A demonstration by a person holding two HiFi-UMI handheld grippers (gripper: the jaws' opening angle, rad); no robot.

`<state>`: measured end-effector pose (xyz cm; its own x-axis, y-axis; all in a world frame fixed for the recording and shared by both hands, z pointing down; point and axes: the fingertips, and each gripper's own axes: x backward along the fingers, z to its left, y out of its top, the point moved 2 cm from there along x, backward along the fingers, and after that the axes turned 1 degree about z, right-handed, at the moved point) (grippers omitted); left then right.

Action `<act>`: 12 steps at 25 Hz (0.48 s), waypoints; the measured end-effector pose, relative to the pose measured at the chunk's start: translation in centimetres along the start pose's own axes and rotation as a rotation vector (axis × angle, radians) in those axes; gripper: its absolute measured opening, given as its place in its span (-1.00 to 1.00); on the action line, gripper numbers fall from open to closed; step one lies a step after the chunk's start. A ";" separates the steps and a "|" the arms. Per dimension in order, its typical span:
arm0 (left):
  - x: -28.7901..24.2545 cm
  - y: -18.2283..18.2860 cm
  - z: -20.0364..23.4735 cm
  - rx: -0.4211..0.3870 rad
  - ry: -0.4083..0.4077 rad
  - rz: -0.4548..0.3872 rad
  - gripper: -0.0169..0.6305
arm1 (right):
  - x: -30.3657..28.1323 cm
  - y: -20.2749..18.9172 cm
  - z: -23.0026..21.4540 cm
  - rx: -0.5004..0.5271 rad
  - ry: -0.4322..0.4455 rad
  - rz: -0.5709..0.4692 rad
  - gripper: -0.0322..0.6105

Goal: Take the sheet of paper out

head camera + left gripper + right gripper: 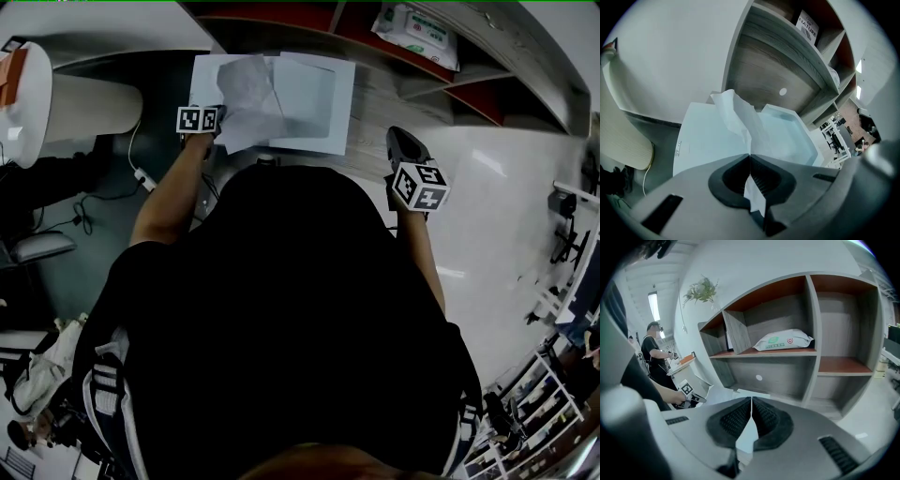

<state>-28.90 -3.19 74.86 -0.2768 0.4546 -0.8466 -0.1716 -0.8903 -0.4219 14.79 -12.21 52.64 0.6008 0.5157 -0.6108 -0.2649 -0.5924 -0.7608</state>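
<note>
**Left gripper** [750,157]: the fingers are closed and clamped on the sheet of paper [736,116]. In the left gripper view, the sheet passes between the ribbed pads. One corner shows below the pads, and the rest of the sheet rises crumpled and creased toward the upper centre of the frame.

**Sheet of paper:** its far part hangs over the open white box [787,140], which fills the middle of the left gripper view. In the head view, the sheet lies across the left half of the box at top centre. The left gripper's marker cube [199,120] is at the sheet's lower left edge.

**White box:** it lies at the foot of the grey wood-grain shelf unit [811,319].

**Right gripper** [751,402]: the fingers are closed, with the tips meeting. The gripper points at the shelf unit. In the head view, it is at right of centre, well apart from the box.

**Surroundings:**
- A pack of wipes [783,341] lies on a middle shelf.
- A second person [654,352] stands at the left of the right gripper view.
- A potted plant [701,290] sits above the unit.
</note>
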 end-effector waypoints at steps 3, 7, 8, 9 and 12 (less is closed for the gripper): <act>0.6 -0.3 0.3 0.016 0.010 -0.011 -0.87 | -0.4 0.4 0.0 0.008 0.012 0.001 -0.86; 1.1 -0.8 0.5 0.038 0.023 -0.024 -0.87 | -1.1 0.9 0.2 0.025 0.035 0.006 -0.86; 1.3 -1.0 0.6 0.043 0.025 -0.027 -0.87 | -1.3 1.0 0.3 0.028 0.041 0.007 -0.86; 1.4 -1.1 0.6 0.046 0.028 -0.030 -0.87 | -1.5 1.1 0.3 0.032 0.046 0.007 -0.86; 1.7 -1.4 0.7 0.059 0.034 -0.041 -0.87 | -2.0 1.4 0.5 0.043 0.062 0.009 -0.85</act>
<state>-29.83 -1.17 74.19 -0.2367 0.4889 -0.8397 -0.2375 -0.8671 -0.4379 12.81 -13.80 52.69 0.6433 0.4703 -0.6042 -0.3023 -0.5690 -0.7648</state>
